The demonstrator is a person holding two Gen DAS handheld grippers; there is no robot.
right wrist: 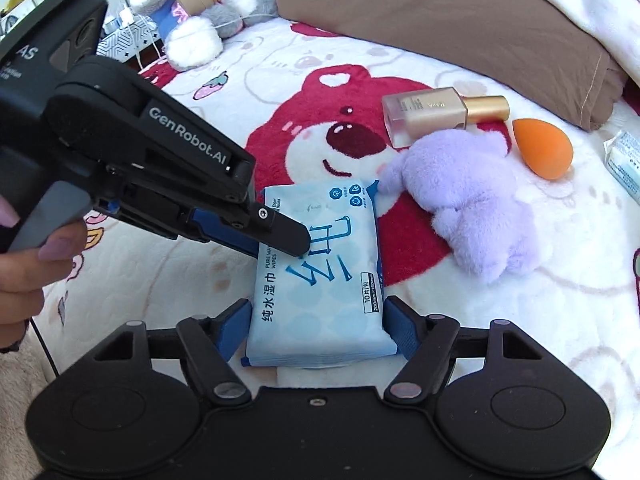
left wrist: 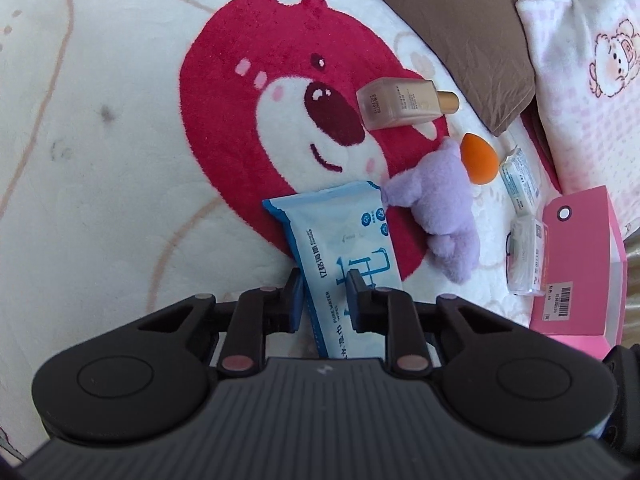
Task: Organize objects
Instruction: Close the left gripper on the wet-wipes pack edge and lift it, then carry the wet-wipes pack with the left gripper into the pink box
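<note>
A light blue wipes pack (left wrist: 340, 232) (right wrist: 320, 280) lies on a white blanket with a red bear print (left wrist: 248, 92). My left gripper (left wrist: 326, 300) is shut on the pack's near end. The right wrist view shows that left gripper (right wrist: 294, 240) from the side, pinching the pack's left edge. My right gripper (right wrist: 318, 328) straddles the pack's near end, and its blue pads touch both long sides. A purple plush toy (left wrist: 440, 208) (right wrist: 472, 200) touches the pack's far corner. Beyond it lie a beige foundation bottle (left wrist: 396, 106) (right wrist: 424, 116) and an orange makeup sponge (left wrist: 478, 158) (right wrist: 544, 152).
A pink box (left wrist: 576, 264) stands at the right, with two small white packets (left wrist: 520, 184) beside it. A brown pillow (right wrist: 440, 32) and a pink-and-white blanket (left wrist: 592, 80) bound the far side. Stuffed animals (right wrist: 224, 4) sit at the far left. A person's hand (right wrist: 36, 264) holds the left gripper.
</note>
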